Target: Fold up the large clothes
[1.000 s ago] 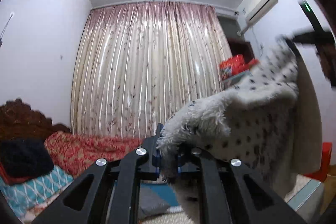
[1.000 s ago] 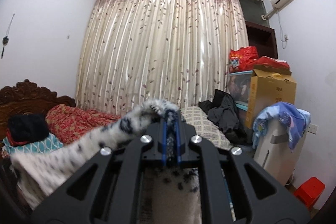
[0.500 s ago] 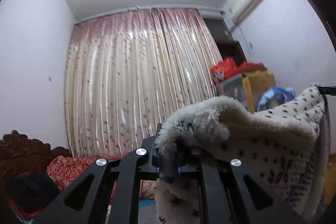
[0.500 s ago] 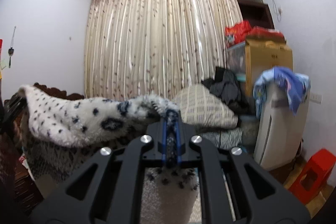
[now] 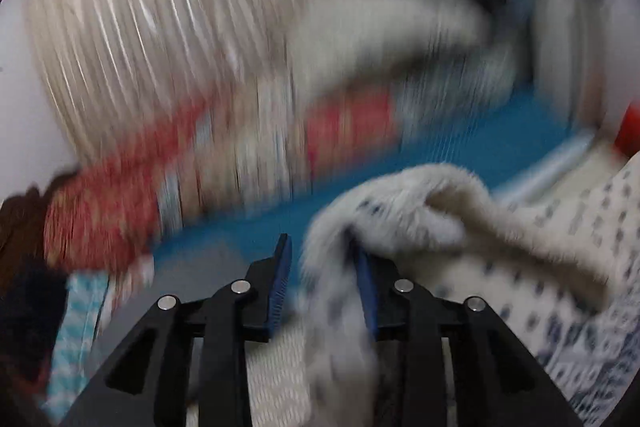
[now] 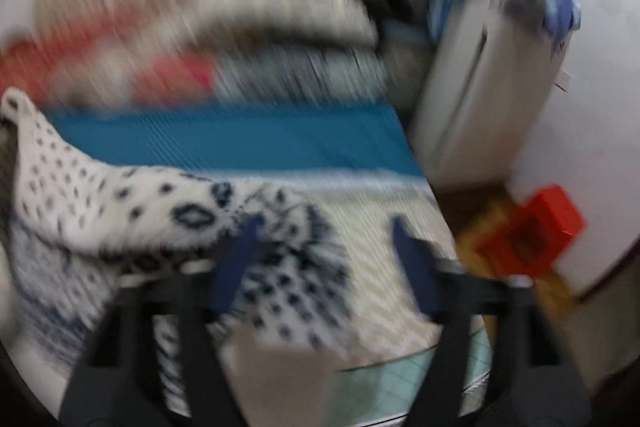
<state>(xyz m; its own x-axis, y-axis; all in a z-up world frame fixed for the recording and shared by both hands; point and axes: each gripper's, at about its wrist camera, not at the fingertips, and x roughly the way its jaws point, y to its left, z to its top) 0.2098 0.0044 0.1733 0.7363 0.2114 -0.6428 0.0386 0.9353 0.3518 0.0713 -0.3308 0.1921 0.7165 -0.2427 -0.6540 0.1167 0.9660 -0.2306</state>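
A fluffy white garment with dark spots (image 5: 460, 211) lies bunched over the bed on the right of the left wrist view. My left gripper (image 5: 322, 259) is open, and a fold of the garment hangs between its blue pads, against the right one. In the right wrist view the garment (image 6: 120, 203) spreads from the left across the bed. My right gripper (image 6: 324, 231) is wide open above the garment's spotted edge. Both views are blurred by motion.
The bed has a blue sheet (image 6: 240, 143) and a pale striped cover (image 6: 380, 227). Red and striped bedding (image 5: 120, 195) is piled by the curtain. A white appliance (image 6: 480, 87) draped with blue cloth and a red stool (image 6: 536, 231) stand at the right.
Both grippers have swung down from the curtain towards the bed. Both were shut on the garment held up in the air; now both are open and the garment lies on the bed.
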